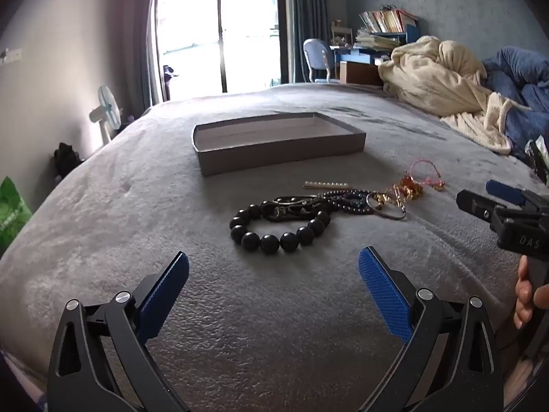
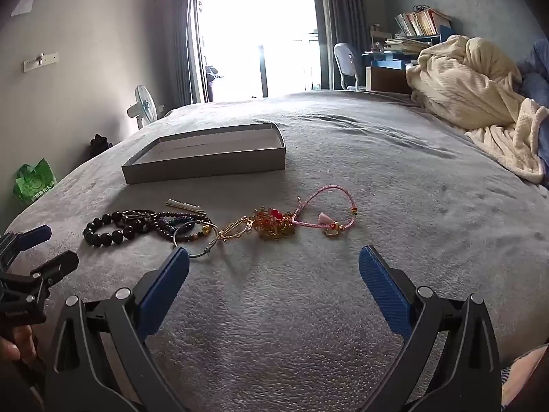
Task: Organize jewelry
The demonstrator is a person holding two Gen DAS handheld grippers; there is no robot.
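A row of jewelry lies on the grey bed cover (image 1: pixel 137 206). A black bead bracelet (image 1: pixel 274 237) sits just ahead of my left gripper (image 1: pixel 273 261), which is open and holds nothing. Beyond it lie a dark metal clasp piece (image 1: pixel 291 207), a small-bead strand (image 1: pixel 350 201), a silver ring (image 1: pixel 386 206) and a pearl hair clip (image 1: pixel 326 185). In the right wrist view, a gold and red ornament (image 2: pixel 271 223) and a pink cord bracelet (image 2: pixel 326 213) lie ahead of my open, empty right gripper (image 2: pixel 273 261). A shallow grey box (image 1: pixel 274 140) stands empty behind the jewelry.
A cream blanket (image 1: pixel 442 75) and blue quilt (image 1: pixel 521 79) are piled at the bed's right side. Past the bed are a bright glass door (image 1: pixel 219 31), a chair (image 1: pixel 319 58), a desk with books (image 1: pixel 381 31), a fan (image 1: pixel 108 110) and a green bag (image 1: pixel 10 209).
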